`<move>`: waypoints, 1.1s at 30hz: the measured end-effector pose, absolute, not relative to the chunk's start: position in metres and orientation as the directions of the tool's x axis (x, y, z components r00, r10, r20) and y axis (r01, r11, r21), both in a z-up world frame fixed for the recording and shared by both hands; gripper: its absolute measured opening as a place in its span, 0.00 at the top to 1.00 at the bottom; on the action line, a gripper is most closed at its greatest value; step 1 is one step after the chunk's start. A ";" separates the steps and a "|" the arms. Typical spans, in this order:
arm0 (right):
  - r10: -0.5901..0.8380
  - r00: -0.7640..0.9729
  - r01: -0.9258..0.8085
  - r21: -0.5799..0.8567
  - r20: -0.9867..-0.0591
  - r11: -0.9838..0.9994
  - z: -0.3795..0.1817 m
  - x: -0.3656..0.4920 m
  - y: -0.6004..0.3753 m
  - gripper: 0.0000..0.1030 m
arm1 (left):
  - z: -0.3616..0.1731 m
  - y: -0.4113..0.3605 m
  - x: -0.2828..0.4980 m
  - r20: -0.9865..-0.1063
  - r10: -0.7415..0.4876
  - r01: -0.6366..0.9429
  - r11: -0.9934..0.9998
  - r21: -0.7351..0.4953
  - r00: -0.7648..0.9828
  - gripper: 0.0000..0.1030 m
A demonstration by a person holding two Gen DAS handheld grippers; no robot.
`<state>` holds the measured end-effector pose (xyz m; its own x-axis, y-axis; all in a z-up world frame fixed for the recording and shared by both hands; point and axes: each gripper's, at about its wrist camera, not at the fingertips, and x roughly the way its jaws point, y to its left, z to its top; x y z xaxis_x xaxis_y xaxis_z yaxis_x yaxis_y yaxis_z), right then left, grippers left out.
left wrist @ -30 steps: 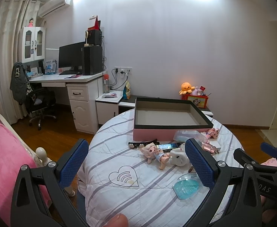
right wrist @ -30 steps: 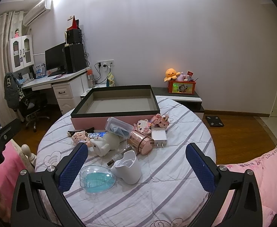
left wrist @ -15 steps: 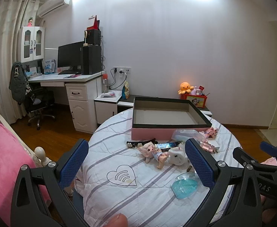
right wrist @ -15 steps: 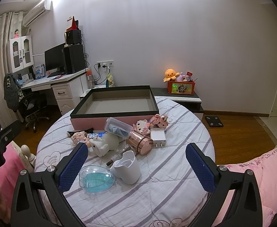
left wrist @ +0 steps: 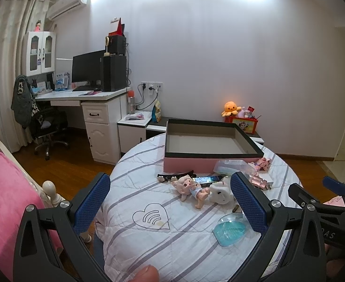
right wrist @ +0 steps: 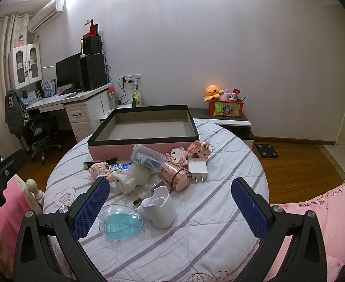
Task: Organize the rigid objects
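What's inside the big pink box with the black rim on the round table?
The pink box shows only a bare grey-brown floor inside. Its near wall hides the strip of floor just behind it.

I am looking into a home bedroom. A round table under a striped quilted cloth stands mid-room on wooden flooring, with pink bedding beside it. Against the far wall I see a white desk carrying a monitor and speakers, a swivel chair with a jacket hung over it, a wall air conditioner, curtains, and an orange plush octopus on a low cabinet.
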<state>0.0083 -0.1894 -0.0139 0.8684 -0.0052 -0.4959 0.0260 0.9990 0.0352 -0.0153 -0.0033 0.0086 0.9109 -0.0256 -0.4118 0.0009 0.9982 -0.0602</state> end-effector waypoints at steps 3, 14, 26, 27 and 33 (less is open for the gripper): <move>-0.006 0.868 0.027 0.035 -0.496 0.999 -0.014 0.008 -0.189 0.00 | 0.008 -0.003 -0.016 -0.413 -0.027 0.001 0.998 -0.062 0.910 0.00; -0.008 0.868 0.029 0.034 -0.496 0.999 -0.015 0.008 -0.189 0.00 | 0.006 -0.003 -0.014 -0.415 -0.027 0.002 0.998 -0.061 0.909 0.00; -0.004 0.855 0.023 0.030 -0.519 0.999 -0.027 0.014 -0.192 0.00 | -0.004 -0.003 -0.010 -0.443 -0.032 0.003 0.998 -0.066 0.896 0.00; -0.004 0.854 0.023 0.030 -0.521 0.999 -0.027 0.014 -0.192 0.00 | -0.006 -0.003 -0.009 -0.447 -0.032 0.002 0.998 -0.067 0.894 0.00; -0.004 0.841 0.019 0.022 -0.542 1.000 -0.036 0.020 -0.197 0.00 | -0.017 -0.005 -0.003 -0.469 -0.040 0.009 0.998 -0.067 0.882 0.00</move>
